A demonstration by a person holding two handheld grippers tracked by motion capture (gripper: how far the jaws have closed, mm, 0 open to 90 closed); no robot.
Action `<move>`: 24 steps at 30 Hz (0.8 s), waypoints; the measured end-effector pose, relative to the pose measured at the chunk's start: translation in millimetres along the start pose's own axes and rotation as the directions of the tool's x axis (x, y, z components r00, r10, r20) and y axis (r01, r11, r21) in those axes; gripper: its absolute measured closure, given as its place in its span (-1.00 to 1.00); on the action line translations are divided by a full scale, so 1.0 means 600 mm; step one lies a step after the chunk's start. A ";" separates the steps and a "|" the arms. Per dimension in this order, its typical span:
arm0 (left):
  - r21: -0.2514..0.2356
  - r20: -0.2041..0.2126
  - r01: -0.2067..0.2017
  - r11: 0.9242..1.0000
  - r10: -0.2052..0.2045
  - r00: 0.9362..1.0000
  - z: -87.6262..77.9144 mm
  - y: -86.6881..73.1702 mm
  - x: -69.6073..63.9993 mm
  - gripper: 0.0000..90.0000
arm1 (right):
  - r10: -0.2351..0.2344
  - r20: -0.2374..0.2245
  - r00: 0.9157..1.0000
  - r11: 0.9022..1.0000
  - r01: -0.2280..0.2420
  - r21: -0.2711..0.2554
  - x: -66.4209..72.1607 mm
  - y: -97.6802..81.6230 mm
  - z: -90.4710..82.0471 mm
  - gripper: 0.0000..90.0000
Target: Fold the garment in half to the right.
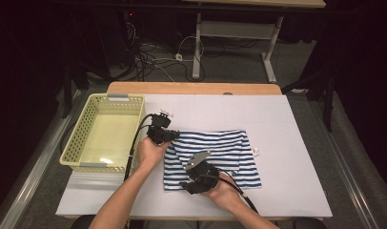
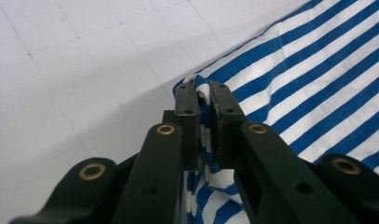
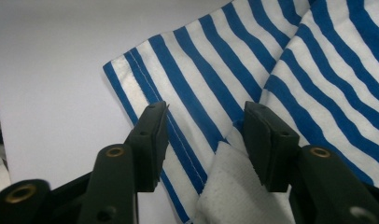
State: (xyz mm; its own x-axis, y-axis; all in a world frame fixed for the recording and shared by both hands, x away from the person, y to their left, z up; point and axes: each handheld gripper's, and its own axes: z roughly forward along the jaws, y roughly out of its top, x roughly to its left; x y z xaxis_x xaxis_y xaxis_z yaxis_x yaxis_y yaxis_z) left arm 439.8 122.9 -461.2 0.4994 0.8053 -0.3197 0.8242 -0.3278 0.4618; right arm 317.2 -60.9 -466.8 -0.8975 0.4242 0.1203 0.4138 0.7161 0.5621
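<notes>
Striped cloth (image 1: 215,155), blue and white, lies partly folded on the white sheet covering the table (image 1: 287,191), to the right of the pale yellow basket (image 1: 86,143). My reading is that I am folding it, perhaps to drop it in the basket afterwards, and that I am somewhere in the middle: one layer already lies doubled over another, with a diagonal fold edge crossing the stripes in the right gripper view, but the near corner is loose and the basket holds nothing.

My left gripper (image 2: 204,100) is pinching the cloth's far-left corner, jaws pressed together with a bunched ridge of fabric squeezed up between them. My right gripper (image 3: 206,135) stands spread over the near-left corner of the cloth (image 3: 187,79); its jaws straddle the hemmed edge without pressing on it. A whitish, nubbly patch sits low between those jaws; it may be the cloth's underside or a label, though I cannot tell from this angle.

What is left, as I judge it: close on that corner, carry it over and flatten.

The fabric looks like soft knit jersey, thin and limp, with a stitched hem. The basket is rigid perforated plastic, rectangular, with straight walls. The table sheet is smooth and matte, faintly gridded.
</notes>
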 end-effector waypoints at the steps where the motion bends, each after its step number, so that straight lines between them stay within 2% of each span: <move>1: 0.000 0.001 0.001 1.000 -0.001 1.000 0.000 0.000 0.000 0.80 | -0.008 0.004 1.000 1.000 0.008 0.005 0.002 0.001 0.000 0.05; 13: 0.009 0.001 -0.005 1.000 0.005 1.000 0.000 0.000 -0.002 0.81 | -0.059 0.025 0.998 0.998 0.059 0.017 0.021 0.014 0.007 -0.06; 19: 0.005 0.004 -0.005 1.000 0.005 1.000 -0.002 0.000 -0.002 0.81 | -0.066 -0.001 0.998 0.997 0.065 0.049 0.031 0.020 0.021 -0.06; 24: 0.005 0.006 -0.005 1.000 0.005 1.000 -0.003 0.000 -0.002 0.80 | -0.058 0.004 0.998 0.997 0.057 0.052 0.029 0.024 0.025 -0.01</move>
State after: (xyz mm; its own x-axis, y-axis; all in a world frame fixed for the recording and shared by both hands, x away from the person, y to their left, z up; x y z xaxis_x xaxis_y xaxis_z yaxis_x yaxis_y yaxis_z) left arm 439.0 122.9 -459.4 0.5050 0.8006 -0.3224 0.8230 -0.3342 0.4592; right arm 310.1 -34.8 -468.7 -0.9192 0.3847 0.0843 0.3691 0.7672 0.5245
